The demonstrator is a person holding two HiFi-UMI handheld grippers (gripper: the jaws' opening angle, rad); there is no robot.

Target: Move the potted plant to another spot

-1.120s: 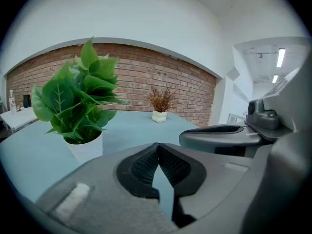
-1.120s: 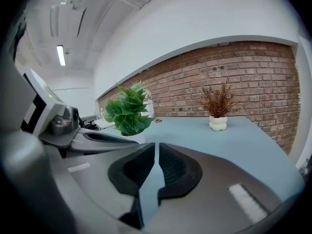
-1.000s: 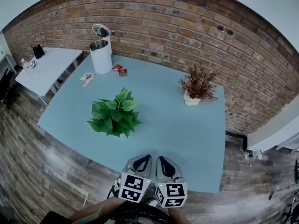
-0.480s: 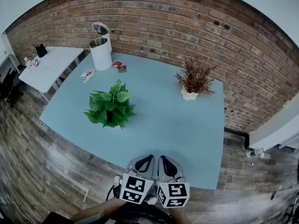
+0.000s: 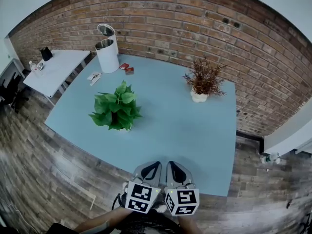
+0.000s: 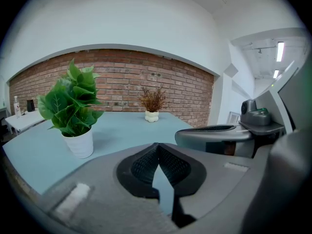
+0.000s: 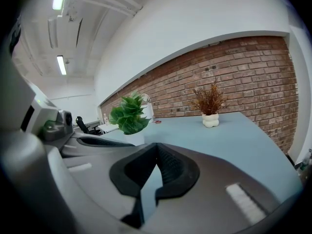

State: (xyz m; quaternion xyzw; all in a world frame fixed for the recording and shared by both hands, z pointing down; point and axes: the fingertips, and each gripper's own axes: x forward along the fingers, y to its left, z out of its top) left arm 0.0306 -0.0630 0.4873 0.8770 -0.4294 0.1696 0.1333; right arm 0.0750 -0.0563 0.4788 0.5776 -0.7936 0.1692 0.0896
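My left gripper (image 5: 152, 165) and right gripper (image 5: 171, 166) sit side by side at the near edge of the table (image 5: 192, 135), jaws closed and empty, while the green potted plant (image 5: 117, 112) stands left of centre, well apart.

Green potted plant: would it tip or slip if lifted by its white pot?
Probably top-heavy: the green potted plant spreads leaves much wider than its white pot, so a push up high may tip it. The pot looks smooth and tapered, so it might slip in a grip. The leaves likely bend rather than carry the load.
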